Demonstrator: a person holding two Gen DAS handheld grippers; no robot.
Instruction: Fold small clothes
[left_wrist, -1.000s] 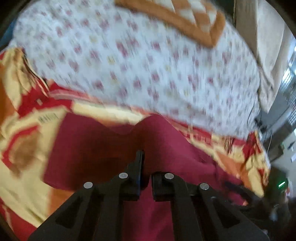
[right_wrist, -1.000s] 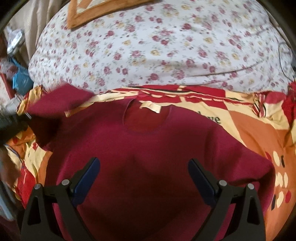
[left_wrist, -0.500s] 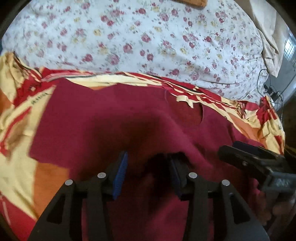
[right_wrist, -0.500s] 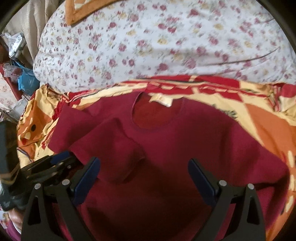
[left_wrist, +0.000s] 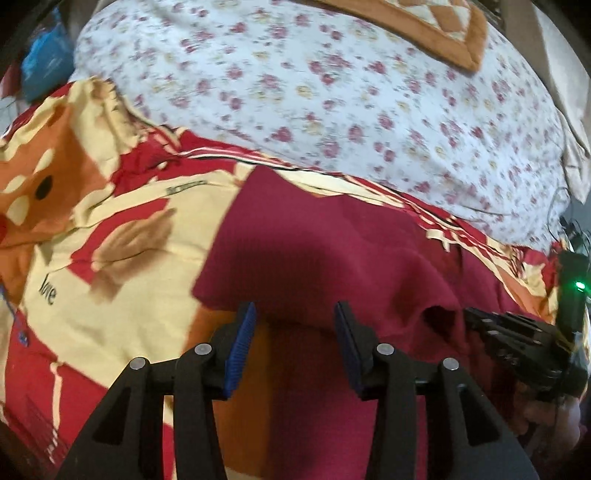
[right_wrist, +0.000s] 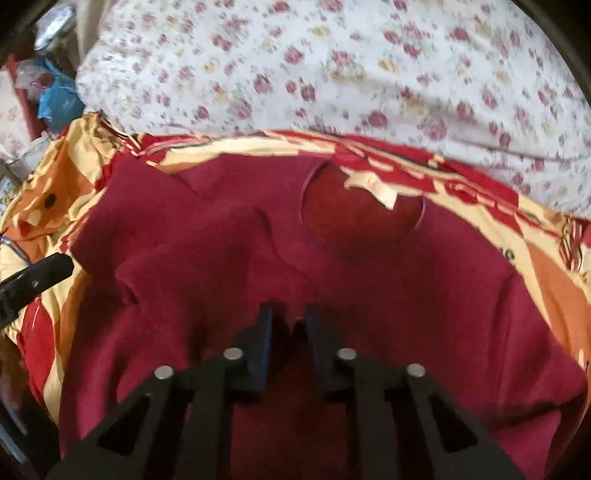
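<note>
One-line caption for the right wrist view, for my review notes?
Right gripper, fingers nearly closed, pressed into a maroon shirt lying neck-up on a patterned blanket, one sleeve folded inward.

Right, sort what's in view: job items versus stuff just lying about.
Job: maroon top; left gripper, open; right gripper, nearly shut over the top.
Lying about: patterned blanket; floral sheet; orange-edged cushion; blue bag.

Both grippers are matte black plastic: the left gripper (left_wrist: 293, 314) has ribbed blue pads (left_wrist: 242, 350) lining its jaws, and round silver screw heads (left_wrist: 202, 348) behind them. The right gripper (right_wrist: 288, 317) matches, its pads seemingly darker blue. A green light (left_wrist: 580, 285) glows behind its jaws.
</note>
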